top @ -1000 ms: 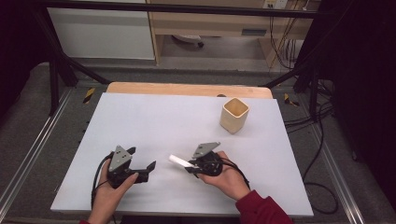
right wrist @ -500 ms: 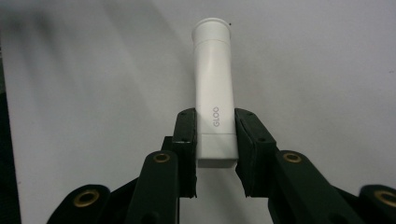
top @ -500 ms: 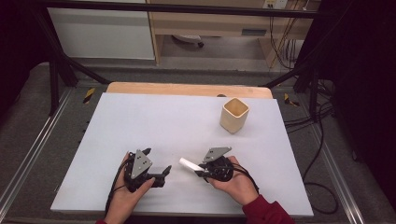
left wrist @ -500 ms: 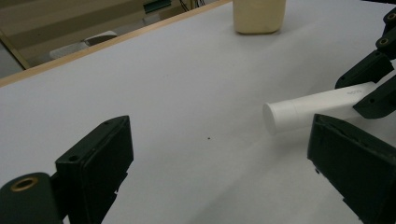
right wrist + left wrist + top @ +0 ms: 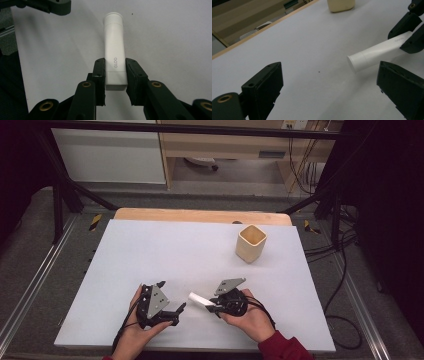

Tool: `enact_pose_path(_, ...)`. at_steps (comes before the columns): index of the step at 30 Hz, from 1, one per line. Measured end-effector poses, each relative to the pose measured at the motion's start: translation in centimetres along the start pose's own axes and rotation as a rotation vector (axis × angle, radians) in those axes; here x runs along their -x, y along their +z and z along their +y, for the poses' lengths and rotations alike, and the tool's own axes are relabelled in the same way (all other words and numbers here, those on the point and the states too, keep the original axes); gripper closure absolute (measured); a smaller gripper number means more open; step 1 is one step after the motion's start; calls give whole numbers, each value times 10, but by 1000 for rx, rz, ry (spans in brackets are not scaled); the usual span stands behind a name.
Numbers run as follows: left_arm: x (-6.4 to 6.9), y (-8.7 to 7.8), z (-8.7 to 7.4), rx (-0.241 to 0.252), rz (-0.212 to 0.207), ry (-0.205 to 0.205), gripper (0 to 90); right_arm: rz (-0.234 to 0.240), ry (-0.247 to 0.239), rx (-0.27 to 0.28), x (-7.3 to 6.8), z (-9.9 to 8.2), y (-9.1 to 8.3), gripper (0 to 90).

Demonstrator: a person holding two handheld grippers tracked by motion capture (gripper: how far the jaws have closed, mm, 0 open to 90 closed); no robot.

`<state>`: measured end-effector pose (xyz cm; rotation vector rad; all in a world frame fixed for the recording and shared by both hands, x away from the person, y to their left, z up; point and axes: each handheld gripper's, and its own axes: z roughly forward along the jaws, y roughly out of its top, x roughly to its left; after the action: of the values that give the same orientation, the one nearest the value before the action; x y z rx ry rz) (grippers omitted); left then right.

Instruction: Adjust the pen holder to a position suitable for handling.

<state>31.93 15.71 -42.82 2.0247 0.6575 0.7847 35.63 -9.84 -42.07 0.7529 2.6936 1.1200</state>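
High view looks down on a pale grey bench [image 5: 150, 255] with a wooden strip along its far edge. Near the front edge, a little right of the middle, the right gripper [image 5: 216, 306] holds a white tube [image 5: 199, 299]. The tube sticks out toward the left gripper [image 5: 181, 309], which sits just beside it, near the front edge and left of the middle. The two grippers are close together but not touching. In the right gripper view, the black fingers [image 5: 99, 75] are pressed on both sides of the flat end of the white tube [image 5: 114, 57], and the round cap end points away from them. Small grey letters show on the tube. In the left gripper view, the left gripper's fingers [image 5: 265, 85] stand wide apart with nothing between them, and the tube's cap end [image 5: 359, 61] lies just ahead of the far finger, above the bench. A tan square cup [image 5: 250, 243] stands upright toward the far right corner, well apart from both hands.
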Motion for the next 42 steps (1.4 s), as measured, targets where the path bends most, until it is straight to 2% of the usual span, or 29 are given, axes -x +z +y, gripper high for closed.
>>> enact_pose_path(4, 7, 2, 1, -13, -3, 50, 72, -2, 1, -11, -1, 0, 1, 710)
enact_pose_path(12, 17, 6, 2, -30, 18, 134, 72, -17, -5, -27, 0, -2, 4, 711)
enact_pose_path(17, 22, 7, 2, -38, 31, 174, 72, -21, 6, -19, 3, -3, 4, 711)
enact_pose_path(25, 32, 9, 3, -40, 59, 277, 74, -13, 1, -16, 2, -2, 3, 711)
enact_pose_path(31, 34, 10, 3, -42, 66, 285, 74, -17, -2, -19, 3, -2, 2, 710)
enact_pose_path(42, 38, 11, 3, -49, 67, 329, 81, -9, 1, -23, 2, -2, 2, 710)
